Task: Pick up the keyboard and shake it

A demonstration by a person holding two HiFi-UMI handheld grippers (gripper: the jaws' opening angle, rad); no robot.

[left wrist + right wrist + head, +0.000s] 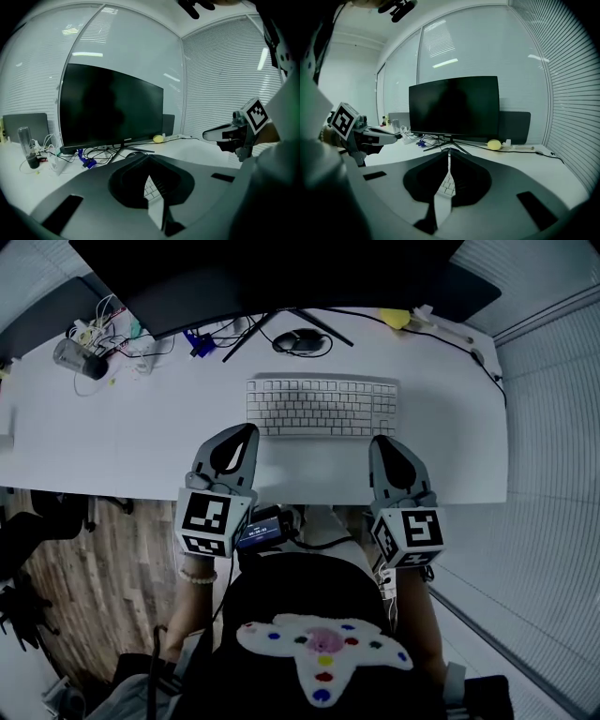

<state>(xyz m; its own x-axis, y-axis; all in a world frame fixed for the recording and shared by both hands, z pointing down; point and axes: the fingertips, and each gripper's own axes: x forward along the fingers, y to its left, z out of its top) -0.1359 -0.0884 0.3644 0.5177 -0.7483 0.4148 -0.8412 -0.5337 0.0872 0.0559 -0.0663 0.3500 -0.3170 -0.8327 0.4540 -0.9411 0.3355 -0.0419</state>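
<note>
A white keyboard (322,407) lies flat on the white desk (141,442), in front of the monitor. My left gripper (250,431) is shut and empty, with its tip by the keyboard's near left corner. My right gripper (379,441) is also shut and empty, just short of the near right corner. I cannot tell whether either tip touches the keyboard. In the left gripper view the shut jaws meet in a point (149,157), with keys (151,188) showing below it. In the right gripper view, the keyboard (447,185) shows the same way beneath the closed tip (448,151).
A dark monitor (272,277) stands at the back of the desk on a splayed stand. Behind the keyboard lie a black mouse (298,338) and a yellow object (394,318). At the back left are tangled cables, a blue connector (194,341) and a small cylinder (80,359). The desk's front edge runs under my grippers.
</note>
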